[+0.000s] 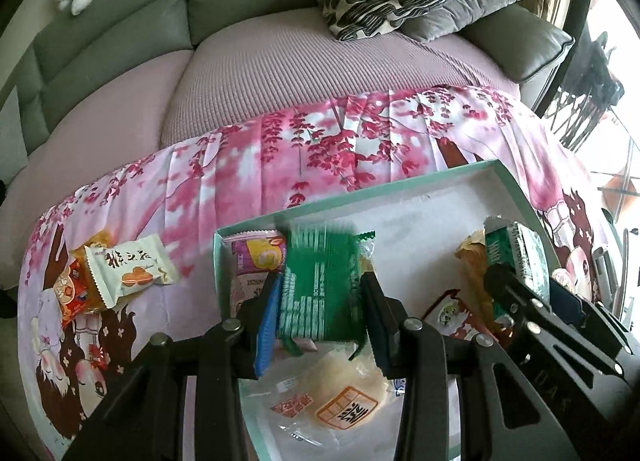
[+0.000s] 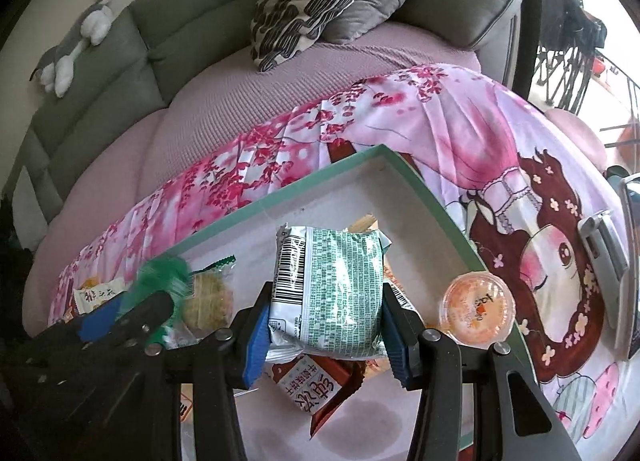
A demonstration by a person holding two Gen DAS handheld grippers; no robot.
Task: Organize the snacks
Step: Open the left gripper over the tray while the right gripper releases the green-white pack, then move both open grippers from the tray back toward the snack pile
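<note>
Left gripper (image 1: 320,297): pitched steeply downward, blue-padded fingers (image 1: 267,325) clamped on either side of a green snack packet (image 1: 318,285), pads pressing its edges. Packet blurred at its top. Black linkage arms spread below the jaws.

Right gripper (image 2: 324,313): also pitched steeply down, blue pads (image 2: 256,337) pressed against both sides of a pale green-and-white snack packet (image 2: 332,293), held upright between them.

In both wrist views the two grippers sit side by side, near but apart.

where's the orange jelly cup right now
In the right wrist view the orange jelly cup sits low right, at the tray's right rim, just right of the right gripper.
</note>
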